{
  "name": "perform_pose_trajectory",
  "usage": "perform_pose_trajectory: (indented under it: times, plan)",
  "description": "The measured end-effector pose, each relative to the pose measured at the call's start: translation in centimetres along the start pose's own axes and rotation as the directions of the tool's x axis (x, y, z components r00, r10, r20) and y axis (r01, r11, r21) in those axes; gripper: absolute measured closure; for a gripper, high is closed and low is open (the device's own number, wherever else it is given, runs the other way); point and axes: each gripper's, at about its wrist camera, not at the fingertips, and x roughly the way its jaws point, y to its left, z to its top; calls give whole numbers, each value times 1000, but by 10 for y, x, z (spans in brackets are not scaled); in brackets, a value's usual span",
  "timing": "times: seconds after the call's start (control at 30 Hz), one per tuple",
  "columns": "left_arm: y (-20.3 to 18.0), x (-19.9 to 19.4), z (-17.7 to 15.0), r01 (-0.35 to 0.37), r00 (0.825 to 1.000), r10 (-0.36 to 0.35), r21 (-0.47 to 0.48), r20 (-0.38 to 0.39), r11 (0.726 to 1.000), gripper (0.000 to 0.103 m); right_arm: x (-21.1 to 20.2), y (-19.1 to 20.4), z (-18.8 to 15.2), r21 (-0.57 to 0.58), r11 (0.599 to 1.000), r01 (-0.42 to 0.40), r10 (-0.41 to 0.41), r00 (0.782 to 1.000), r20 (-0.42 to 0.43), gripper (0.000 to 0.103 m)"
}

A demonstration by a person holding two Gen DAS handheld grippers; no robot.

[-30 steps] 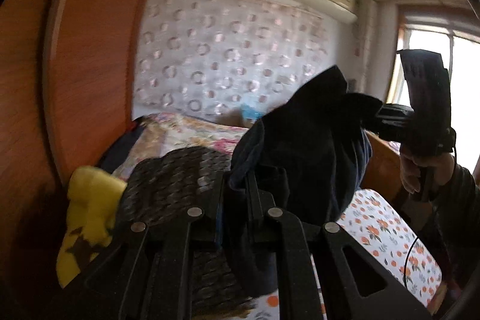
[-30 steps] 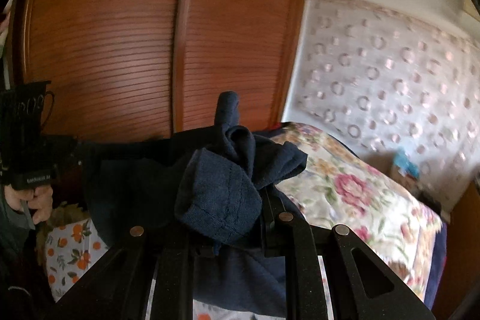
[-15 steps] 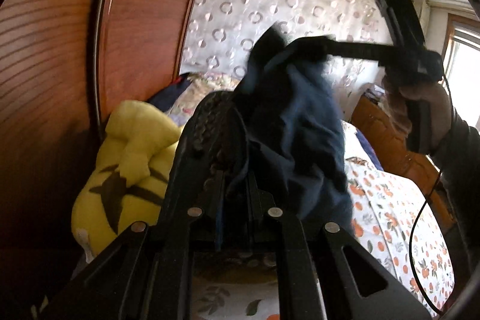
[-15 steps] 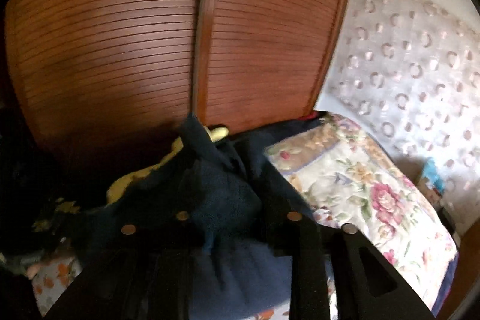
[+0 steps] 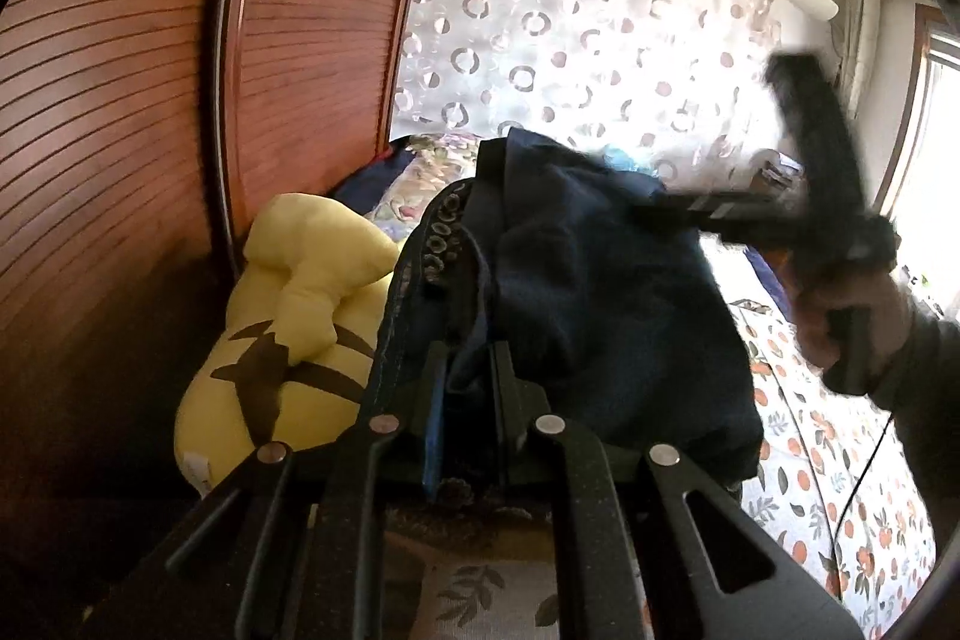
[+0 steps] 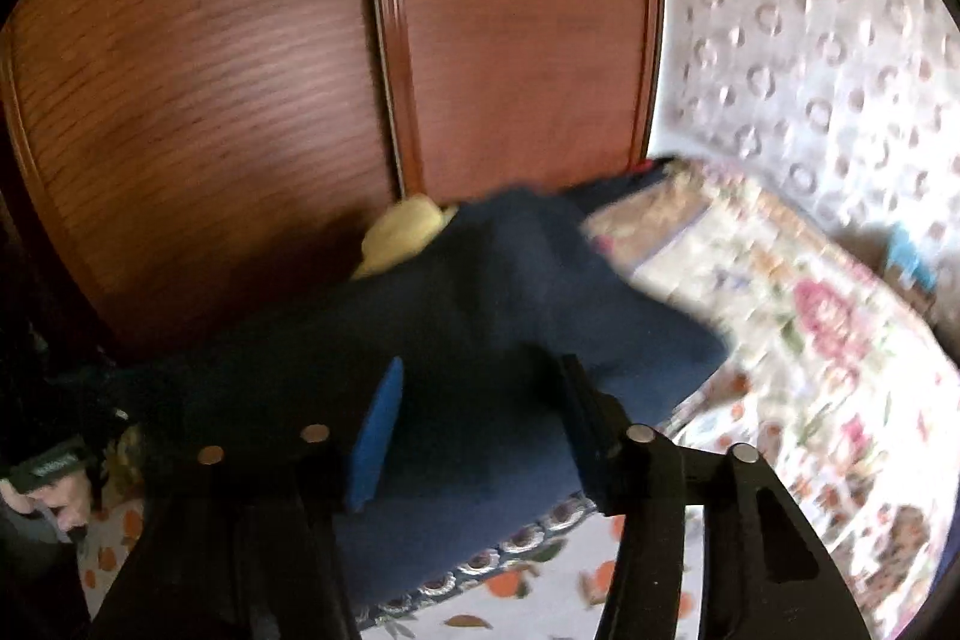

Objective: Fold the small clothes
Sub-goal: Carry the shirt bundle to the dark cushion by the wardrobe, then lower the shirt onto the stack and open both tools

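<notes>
A dark navy garment [image 5: 600,292] with a patterned waistband hangs in the air over the bed. My left gripper [image 5: 468,376] is shut on one bunched edge of it. In the right wrist view the garment [image 6: 480,340] lies across my right gripper [image 6: 480,400], whose jaws stand wide apart, a blue pad showing on the left finger. The right gripper also shows blurred in the left wrist view [image 5: 708,208], held by a hand at the garment's far side.
A yellow plush toy [image 5: 288,316] lies against the wooden wardrobe doors [image 5: 150,130]. The bed has an orange-print sheet [image 5: 840,490] and a floral quilt [image 6: 810,316]. A patterned curtain [image 5: 570,40] hangs behind.
My right gripper has opened; its jaws were shut on the garment earlier. Both grippers have swung towards the wardrobe side and the garment has dropped lower. The left gripper keeps its hold.
</notes>
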Motion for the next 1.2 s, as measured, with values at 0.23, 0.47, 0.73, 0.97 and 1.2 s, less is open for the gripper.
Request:
perform_pose_trajectory:
  times: [0.23, 0.47, 0.73, 0.97, 1.2]
  plan:
    - [-7, -28, 7, 8, 998, -13, 61, 68, 998, 19, 26, -15, 1, 62, 998, 27, -28, 1000, 5, 50]
    - [-31, -52, 5, -5, 994, -8, 128, 105, 992, 18, -19, 21, -25, 80, 990, 117, -121, 992, 45, 50]
    - [-67, -68, -9, 6, 994, -26, 187, 107, 982, 18, -109, 69, -104, 159, 963, 219, -238, 965, 111, 33]
    - [-106, -76, -30, 74, 993, -93, 238, 71, 968, 18, -175, 112, -162, 228, 923, 311, -340, 934, 104, 32]
    - [-142, -89, -41, 132, 987, -150, 250, 53, 959, 18, -236, 141, -204, 349, 853, 387, -450, 885, 118, 21]
